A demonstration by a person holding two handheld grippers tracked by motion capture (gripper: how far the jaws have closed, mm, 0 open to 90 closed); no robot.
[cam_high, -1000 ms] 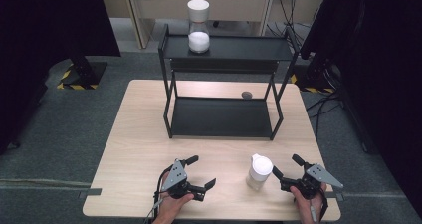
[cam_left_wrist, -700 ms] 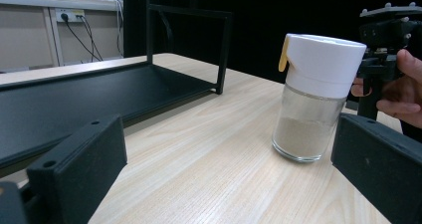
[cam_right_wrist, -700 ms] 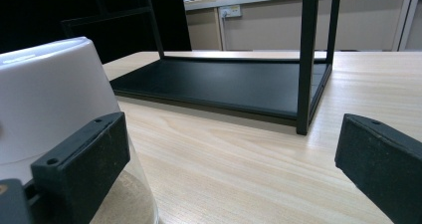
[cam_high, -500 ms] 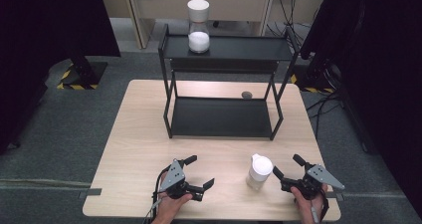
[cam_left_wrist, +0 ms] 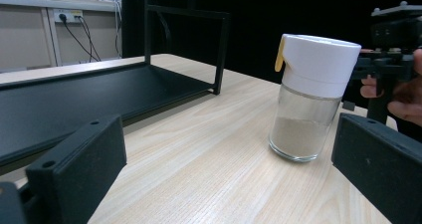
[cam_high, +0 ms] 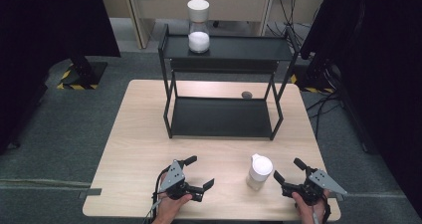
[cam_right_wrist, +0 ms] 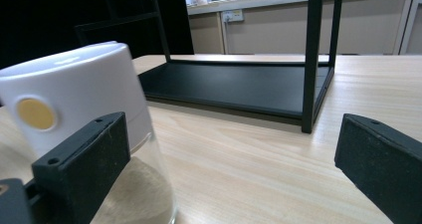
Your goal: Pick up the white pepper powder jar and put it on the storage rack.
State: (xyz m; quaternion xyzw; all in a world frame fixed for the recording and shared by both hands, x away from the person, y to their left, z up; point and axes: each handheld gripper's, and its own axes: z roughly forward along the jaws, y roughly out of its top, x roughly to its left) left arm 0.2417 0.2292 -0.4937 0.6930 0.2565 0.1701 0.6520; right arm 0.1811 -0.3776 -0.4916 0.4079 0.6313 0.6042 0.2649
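Your left gripper [cam_high: 201, 173] rests near the front edge of the table [cam_high: 139, 139], jaws spread wide and empty. Your right gripper [cam_high: 288, 170] sits at the front right of the table, jaws likewise wide apart with nothing between them.

The glass jar [cam_high: 259, 172] stands upright on the table between your two grippers, closer to the right one. It has a white cap with a small yellow tab at the rim, and a layer of pale powder fills the lower part of the glass. In the left gripper view the jar [cam_left_wrist: 311, 97] stands ahead of the jaws, clear of both. In the right gripper view the jar [cam_right_wrist: 84, 114] stands just beside the left-hand jaw; contact cannot be confirmed.

The black two-tier rack [cam_high: 221, 117] stands on the far half of the table, well apart from the jar. An hourglass [cam_high: 198, 26] stands on its upper shelf.
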